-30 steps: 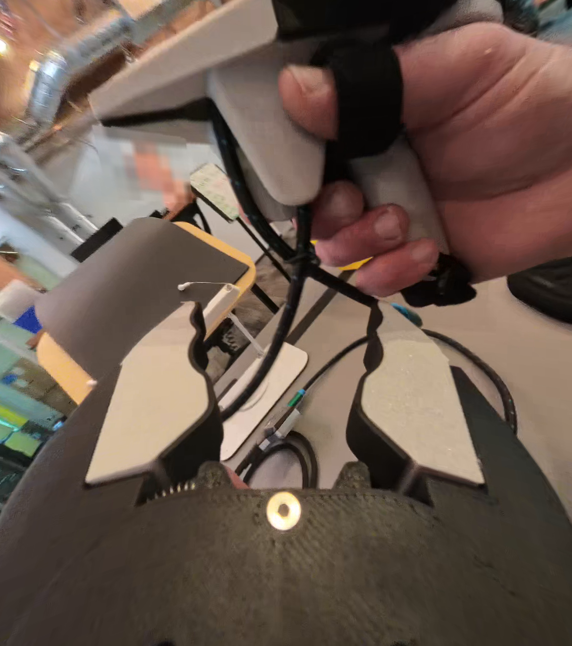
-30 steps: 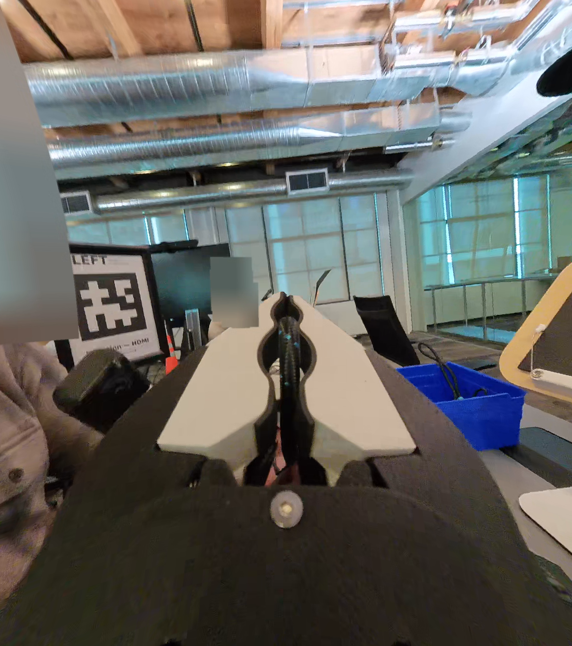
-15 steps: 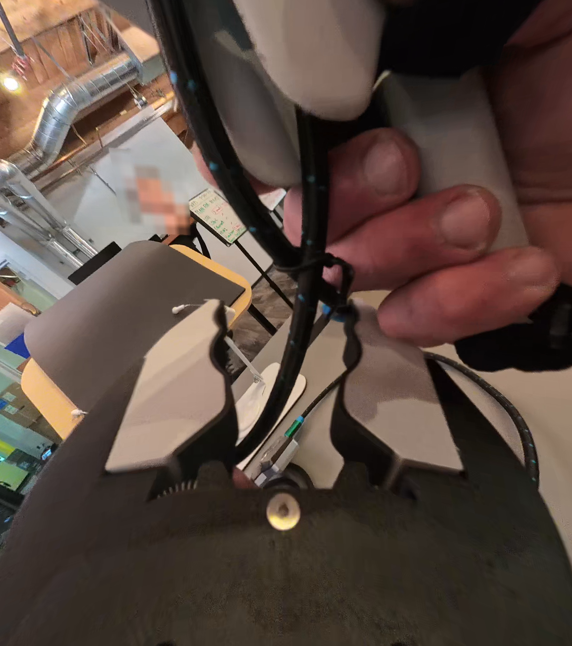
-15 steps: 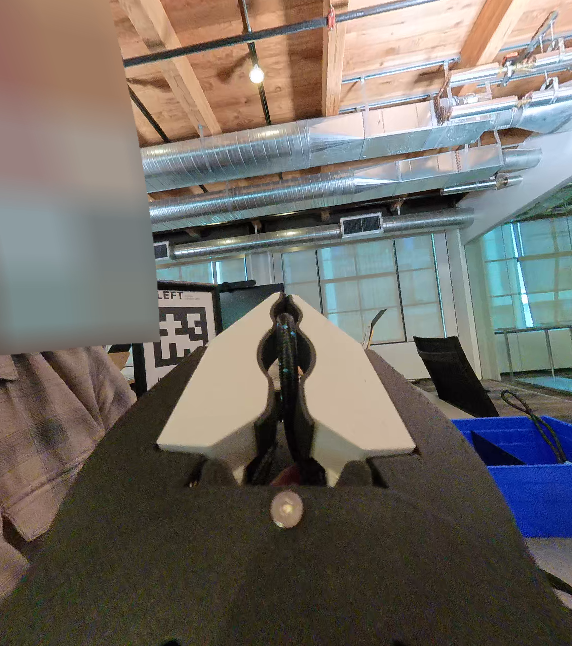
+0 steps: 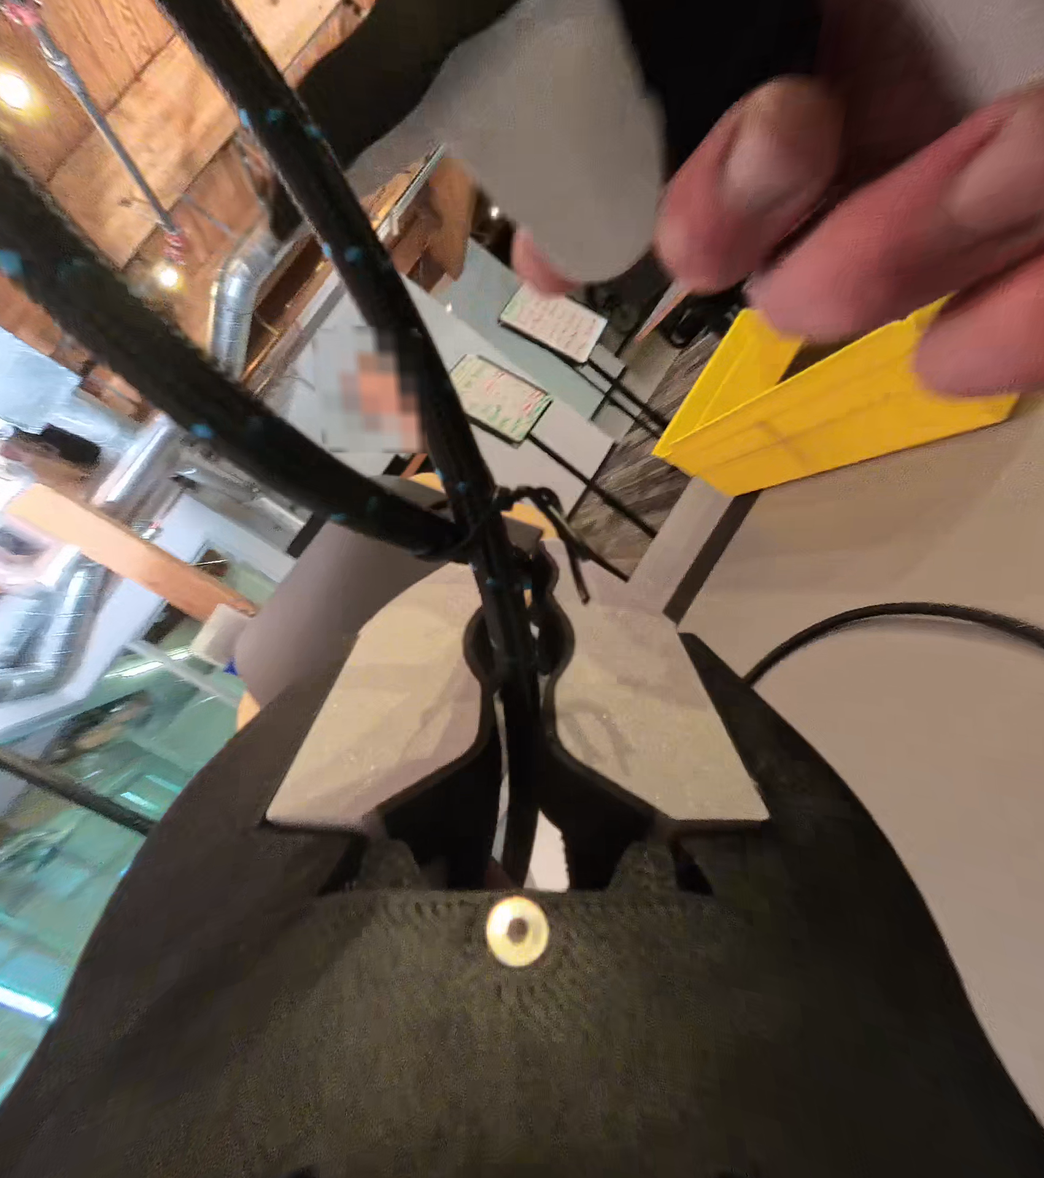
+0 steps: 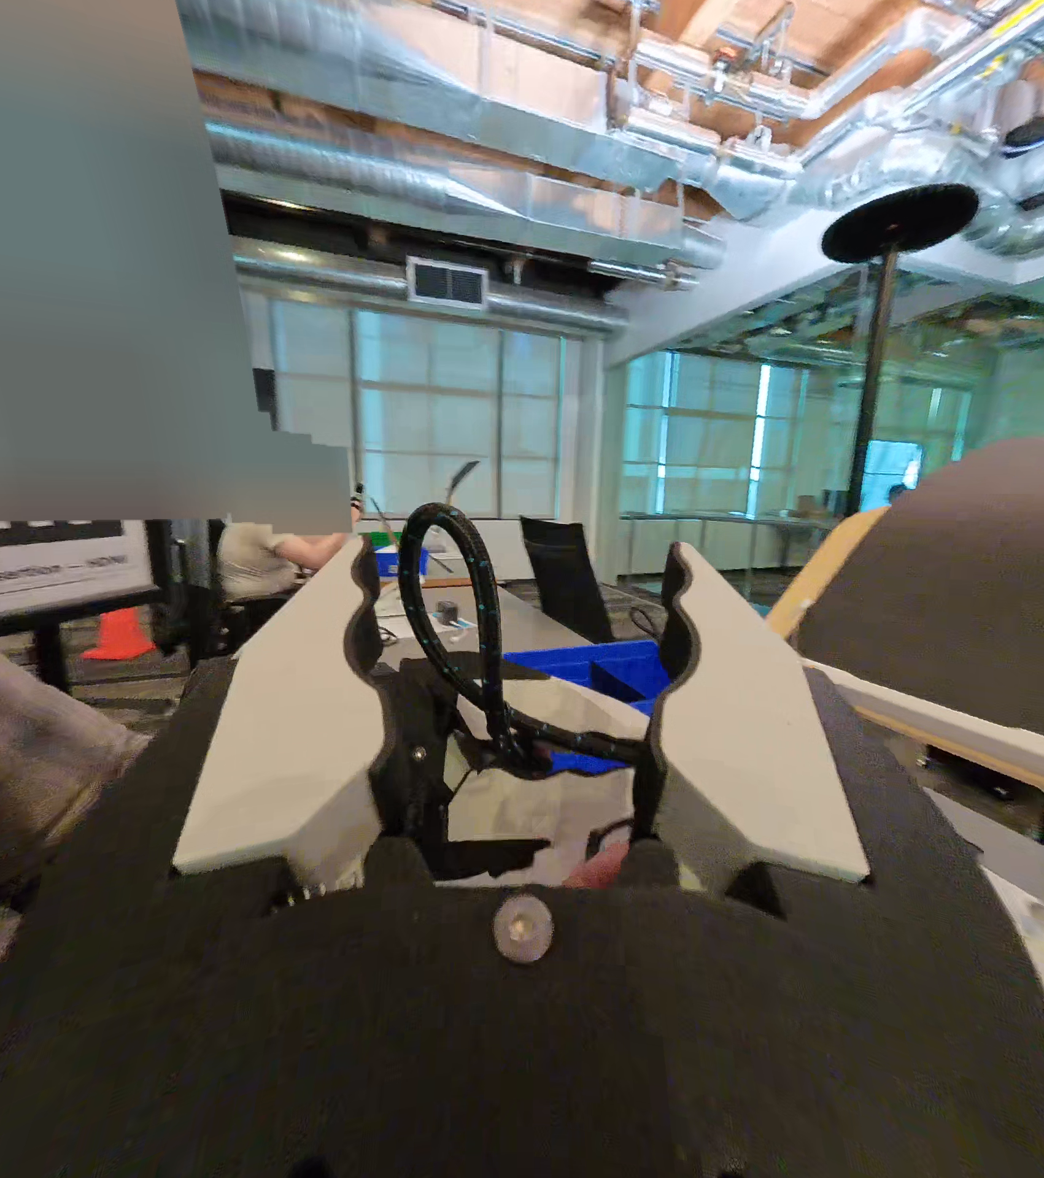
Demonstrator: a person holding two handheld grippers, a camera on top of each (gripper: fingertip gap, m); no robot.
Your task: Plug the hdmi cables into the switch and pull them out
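Two grippers share one black cable (image 5: 509, 644): the left gripper's (image 5: 516, 628) jaws clamp it above the desk (image 5: 889, 733), while the right gripper (image 6: 516, 599) gapes, cable loop between its jaws.

Left gripper (image 5: 516, 612) clamped on black cable (image 5: 509, 644), yellow bin (image 5: 825, 408) behind.

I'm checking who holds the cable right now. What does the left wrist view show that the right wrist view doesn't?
Only the left wrist view shows the left gripper shut on the braided cable, a hand, a yellow bin and a thin cable on the table. Only the right wrist view shows the right gripper open, a blue bin and an orange cone. Both show the braided cable.
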